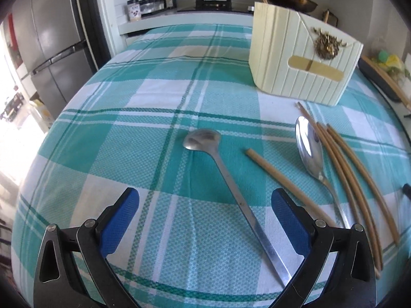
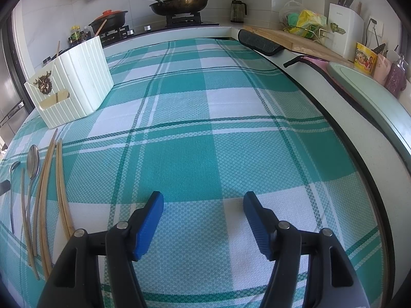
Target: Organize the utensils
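- Hovering over the long-handled spoon [image 1: 232, 187], the left gripper [image 1: 205, 210] is spread wide, empty.
- Right gripper [image 2: 203, 211] spread over bare checked cloth [image 2: 205, 128], pinching nothing.

Very little here can actually be read. The white knife block [image 2: 345, 29] on the right-hand counter carries a small line of grey lettering near its top, too tiny to make out, and a green and gold sticker [image 2: 337, 28] with characters I cannot decipher. The yellow cup [image 2: 365, 57] beside it has printed pictures and some red script along the rim, also illegible. By the stove, a white-lidded jar [image 1: 134, 10] bears a dark label with blurred markings. The cream utensil holder [image 1: 303, 59] shows only a brass emblem and a blank gold plate.
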Motion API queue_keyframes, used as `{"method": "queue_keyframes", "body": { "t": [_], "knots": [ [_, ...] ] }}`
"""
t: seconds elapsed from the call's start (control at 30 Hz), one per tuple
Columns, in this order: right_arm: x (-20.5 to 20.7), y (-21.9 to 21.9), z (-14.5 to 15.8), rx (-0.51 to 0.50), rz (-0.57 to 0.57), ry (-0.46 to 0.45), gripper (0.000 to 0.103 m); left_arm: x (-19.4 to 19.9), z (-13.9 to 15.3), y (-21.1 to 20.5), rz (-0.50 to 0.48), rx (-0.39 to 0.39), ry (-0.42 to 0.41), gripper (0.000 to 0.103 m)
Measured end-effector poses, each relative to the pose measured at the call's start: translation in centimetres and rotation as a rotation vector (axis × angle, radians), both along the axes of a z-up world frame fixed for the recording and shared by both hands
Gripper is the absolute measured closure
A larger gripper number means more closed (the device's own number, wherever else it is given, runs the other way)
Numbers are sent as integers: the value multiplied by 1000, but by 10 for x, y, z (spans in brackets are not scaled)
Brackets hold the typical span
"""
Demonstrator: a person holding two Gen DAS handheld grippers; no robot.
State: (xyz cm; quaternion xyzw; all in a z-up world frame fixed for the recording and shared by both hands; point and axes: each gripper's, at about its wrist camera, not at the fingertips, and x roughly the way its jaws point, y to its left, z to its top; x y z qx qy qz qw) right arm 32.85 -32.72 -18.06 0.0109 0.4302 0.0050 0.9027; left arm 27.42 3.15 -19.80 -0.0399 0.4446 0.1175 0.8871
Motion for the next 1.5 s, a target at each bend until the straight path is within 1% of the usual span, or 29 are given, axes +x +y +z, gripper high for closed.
{"method": "queue_keyframes", "body": {
  "t": [0.03,0.1,0.17,0.2,0.33,0.53,0.63,0.67,0.7,0.77,0.8,0.87,0.9,0.93,0.97,1.0,1.1,1.17,1.23,1.3,1.33,1.37,1.4,1.43,1.47,1.5],
  "knots": [
    [0,0,0,3,0,-1,37,1,-4,-3,3,33,18,0],
    [0,-1,0,7,1,-1,37,-2,-2,-3,3,59,9,1],
    [0,-1,0,10,1,-2,37,-5,-1,0,13,97,16,1],
    [0,-1,0,11,1,-2,37,-7,-1,4,12,96,19,1],
    [0,-2,1,15,1,-3,37,-18,-3,24,40,45,30,1],
    [0,-2,1,10,0,-2,37,-30,0,44,72,22,15,1],
    [0,-2,1,6,0,-1,37,-34,2,49,68,16,2,2],
    [0,-2,1,6,0,-1,37,-34,3,50,63,15,0,11],
    [0,-2,1,6,0,-1,37,-34,3,51,55,6,-2,18],
    [0,-1,0,3,0,-1,37,-34,2,51,34,-12,6,37],
    [0,-1,0,3,0,-1,37,-34,1,50,18,-19,8,42],
    [0,-1,0,4,0,-1,37,-35,2,46,-19,-34,2,68],
    [0,-2,0,4,0,-1,37,-35,3,44,-35,-39,0,78],
    [0,-2,0,4,0,-1,37,-36,4,42,-48,-43,0,96],
    [0,-2,0,5,0,-1,37,-35,4,41,-55,-45,3,97],
    [0,-2,0,5,0,-1,37,-35,4,41,-58,-47,5,97],
    [0,-1,0,6,0,-1,37,-34,6,50,-45,-87,8,96],
    [0,-1,0,8,0,-2,37,-35,7,57,-27,-99,9,92],
    [0,-1,0,7,0,-2,37,-35,7,64,-10,-99,10,91],
    [0,-1,0,6,0,-2,37,-36,5,68,4,-107,15,85],
    [0,-1,0,7,0,-2,37,-37,5,70,7,-115,14,80],
    [0,-1,0,7,0,-2,37,-38,5,69,6,-120,10,69],
    [0,-1,0,8,0,-3,37,-39,5,67,3,-118,7,62],
    [-1,-1,1,11,1,-7,37,-40,6,64,-2,-110,1,46],
    [-2,-1,3,17,9,-16,37,-42,7,60,-7,-95,-7,36],
    [-4,2,6,29,37,-35,37,-43,8,57,-13,-77,-11,35]
  ]
}}
